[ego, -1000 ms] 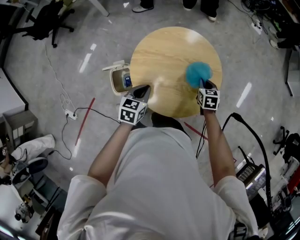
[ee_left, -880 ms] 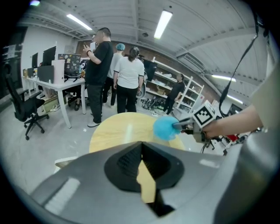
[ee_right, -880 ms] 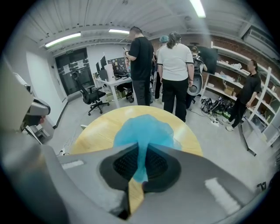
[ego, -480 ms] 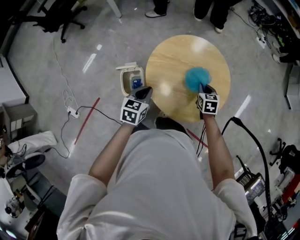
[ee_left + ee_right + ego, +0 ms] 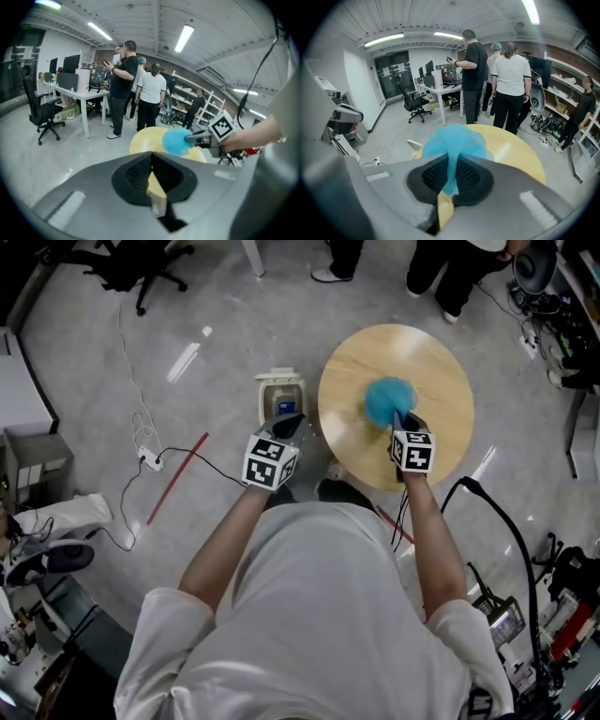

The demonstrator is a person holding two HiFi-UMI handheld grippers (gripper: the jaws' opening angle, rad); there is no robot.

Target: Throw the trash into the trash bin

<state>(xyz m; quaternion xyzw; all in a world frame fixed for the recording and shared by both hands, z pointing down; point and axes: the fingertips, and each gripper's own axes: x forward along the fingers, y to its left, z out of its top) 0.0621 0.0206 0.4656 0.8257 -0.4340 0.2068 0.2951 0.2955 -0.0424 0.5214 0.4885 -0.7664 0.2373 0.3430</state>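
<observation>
Right gripper (image 5: 401,416): jaws pinched on the blue trash (image 5: 387,399), a puffy crumpled wad that bulges out beyond the tips.
Blue trash: held over the middle of the round tabletop (image 5: 436,367), well inside every edge; the head view does not show whether it brushes the wood.
Left gripper (image 5: 289,420): jaws closed together with nothing between them, poised over the gap between the table's left edge and the bin's near rim.
Trash bin (image 5: 263,401): on the floor just beside the table's left edge, lid (image 5: 279,376) flipped open toward the far side, a dark blue item visible inside.
Open room: bare grey floor (image 5: 216,324) spreads left of and beyond the bin.
Obstacles: a white cable (image 5: 141,427) and a red strip (image 5: 178,479) lie well to the bin's left; people (image 5: 441,268) stand off the table's far edge.
</observation>
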